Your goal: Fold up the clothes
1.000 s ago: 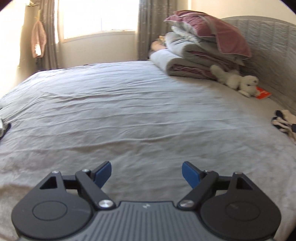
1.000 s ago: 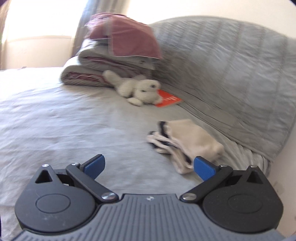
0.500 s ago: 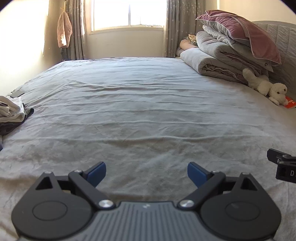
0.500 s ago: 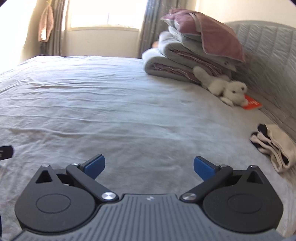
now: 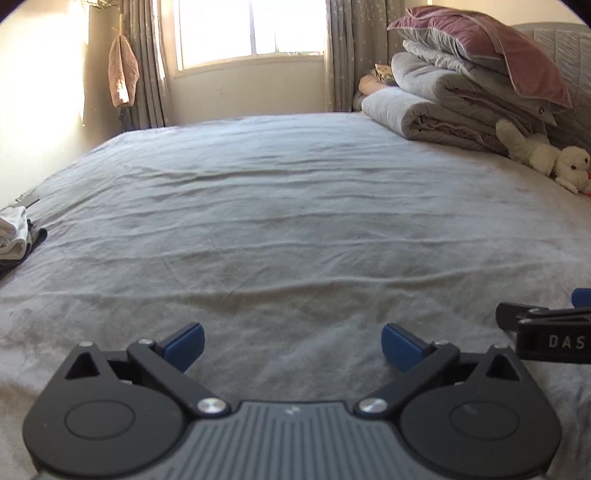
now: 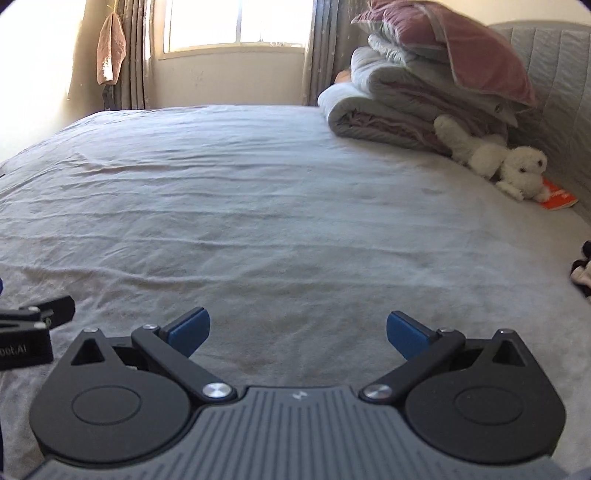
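Observation:
A grey bedsheet (image 5: 295, 221) fills both views. My left gripper (image 5: 291, 341) hovers low over its near part, jaws opening wide with nothing between them. My right gripper (image 6: 297, 328) is open beside it, also with only sheet between its blue pads. Each gripper shows at the edge of the other's view: the right gripper (image 5: 546, 328) at the right, the left gripper (image 6: 33, 325) at the left. A pile of white and dark clothes (image 5: 14, 236) lies at the bed's left edge. A cream and black garment (image 6: 581, 269) lies at the far right, mostly cut off.
Rolled grey duvets (image 6: 391, 110) with a pink pillow (image 6: 454, 48) are stacked at the back right against a quilted headboard (image 6: 554, 92). A white plush toy (image 6: 495, 162) and an orange book (image 6: 557, 195) lie beside them. Behind the bed are a window (image 5: 251, 29), curtains and a hanging pink cloth (image 5: 122, 74).
Both views have swung left and dropped a little toward the sheet. The left jaws have spread wider. The right gripper has come alongside the left, and the cream garment has slid to the right view's edge.

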Tool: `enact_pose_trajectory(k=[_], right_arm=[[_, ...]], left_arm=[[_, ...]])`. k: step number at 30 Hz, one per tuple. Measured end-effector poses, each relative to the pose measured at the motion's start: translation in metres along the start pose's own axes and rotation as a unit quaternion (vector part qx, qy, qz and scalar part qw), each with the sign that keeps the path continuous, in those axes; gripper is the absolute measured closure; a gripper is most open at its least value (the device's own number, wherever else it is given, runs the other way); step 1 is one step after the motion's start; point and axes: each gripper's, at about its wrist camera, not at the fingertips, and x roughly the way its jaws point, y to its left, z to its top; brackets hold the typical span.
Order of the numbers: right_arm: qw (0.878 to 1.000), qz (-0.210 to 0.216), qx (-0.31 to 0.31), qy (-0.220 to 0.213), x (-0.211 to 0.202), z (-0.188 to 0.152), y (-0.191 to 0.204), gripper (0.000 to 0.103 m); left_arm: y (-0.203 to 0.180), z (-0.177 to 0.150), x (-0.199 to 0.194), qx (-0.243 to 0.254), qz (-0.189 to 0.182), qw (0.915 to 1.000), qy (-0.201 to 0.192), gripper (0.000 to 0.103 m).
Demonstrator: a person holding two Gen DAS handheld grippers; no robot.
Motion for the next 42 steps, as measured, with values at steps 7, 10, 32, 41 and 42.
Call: enact_pose_trajectory(k=[7,10,32,41,42], right_arm=[[1.0,-0.013,-0.011,0.008,0.016,-0.005,0.012,0.0],[1.0,-0.012,-0.01,0.008,0.016,-0.005,0.011,0.0],[1.0,-0.007,-0.005,0.005,0.018,-0.007,0.009,0.0],[1.0,-0.007,-0.004,0.005,0.018,-0.007,0.009,0.0],[1.0,-0.007,-0.004,0.005,0.018,-0.007,0.009,0.0]], left_arm=[[-0.003,-0.004,0.014,0.002,0.0,0.9999,0.014,0.0],[-0.002,-0.005,0.014,-0.001,-0.002,0.9999,0.013,0.0],[-0.005,-0.004,0.013,0.002,0.003,0.9999,0.011,0.0],[-0.006,-0.005,0.013,0.004,0.006,0.9999,0.009,0.0],[-0.006,-0.005,0.013,0.004,0.006,0.9999,0.009,0.0]])
